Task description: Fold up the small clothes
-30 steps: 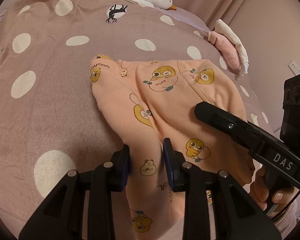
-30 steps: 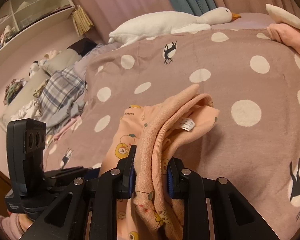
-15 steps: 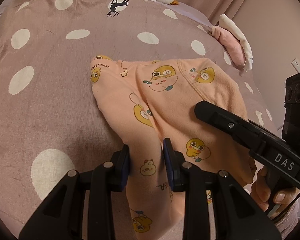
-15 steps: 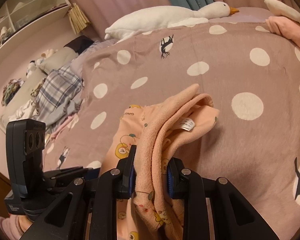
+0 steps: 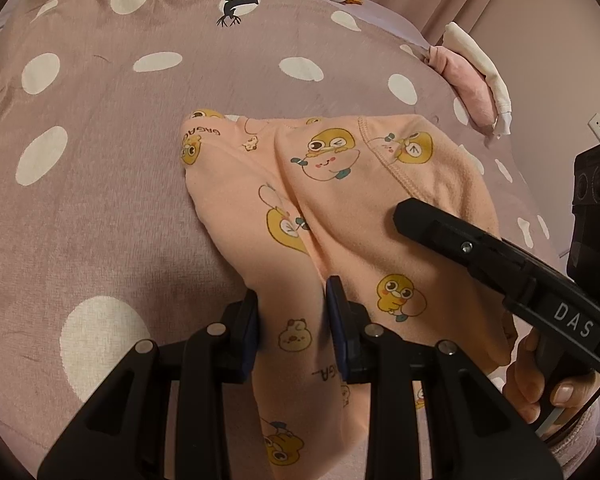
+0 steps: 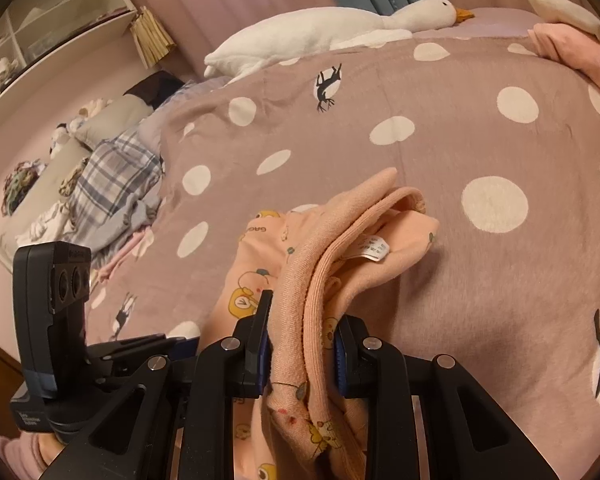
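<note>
A small peach garment (image 5: 340, 200) printed with yellow ducks lies partly on the mauve polka-dot bedspread (image 5: 100, 160). My left gripper (image 5: 292, 308) is shut on a leg end of it. My right gripper (image 6: 300, 336) is shut on the bunched ribbed waistband of the peach garment (image 6: 324, 264), with a white care label (image 6: 374, 249) showing. Both held ends are lifted off the bed while the far part rests on it. The right gripper's finger (image 5: 460, 236) shows in the left wrist view, over the garment.
A white plush goose (image 6: 320, 36) lies at the far edge of the bed. Folded pink and cream clothes (image 5: 472, 76) sit at the right. A plaid garment pile (image 6: 112, 184) lies at the left, with shelves (image 6: 60, 12) behind.
Both grippers keep their hold on the garment. The views have shifted slightly, with the bedspread sliding toward the cameras; the garment's shape is nearly unchanged.
</note>
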`<state>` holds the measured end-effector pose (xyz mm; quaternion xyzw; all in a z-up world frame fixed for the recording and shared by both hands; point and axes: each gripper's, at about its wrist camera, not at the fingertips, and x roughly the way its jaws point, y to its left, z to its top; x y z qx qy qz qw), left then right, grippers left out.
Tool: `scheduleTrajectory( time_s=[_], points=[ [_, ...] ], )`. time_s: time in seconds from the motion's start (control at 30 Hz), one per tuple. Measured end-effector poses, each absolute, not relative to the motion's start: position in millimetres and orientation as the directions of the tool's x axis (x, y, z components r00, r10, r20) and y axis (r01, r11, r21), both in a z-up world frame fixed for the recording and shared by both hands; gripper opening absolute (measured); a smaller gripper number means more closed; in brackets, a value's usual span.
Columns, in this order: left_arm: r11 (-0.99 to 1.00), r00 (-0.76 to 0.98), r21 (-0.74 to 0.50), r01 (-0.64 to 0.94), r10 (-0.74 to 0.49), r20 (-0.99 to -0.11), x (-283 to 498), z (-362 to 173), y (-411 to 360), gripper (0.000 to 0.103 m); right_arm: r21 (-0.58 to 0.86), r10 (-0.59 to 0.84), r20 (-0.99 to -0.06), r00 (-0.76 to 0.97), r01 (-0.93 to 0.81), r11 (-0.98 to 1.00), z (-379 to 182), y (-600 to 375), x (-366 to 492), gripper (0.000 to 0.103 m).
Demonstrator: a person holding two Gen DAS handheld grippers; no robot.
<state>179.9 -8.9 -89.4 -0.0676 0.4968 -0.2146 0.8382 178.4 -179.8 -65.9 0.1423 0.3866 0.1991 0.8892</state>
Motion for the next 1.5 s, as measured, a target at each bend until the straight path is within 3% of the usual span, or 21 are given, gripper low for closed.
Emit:
scheduleTrajectory(
  time_s=[1.5],
  points=[
    [0.928, 0.389, -0.261, 0.267, -0.351, -0.852, 182.7, -94.0, -13.0, 0.033, 0.448, 0.395, -0.719, 0.572, -0.053, 0.892, -91.9, -207.6, 179.3, 0.027]
  ],
)
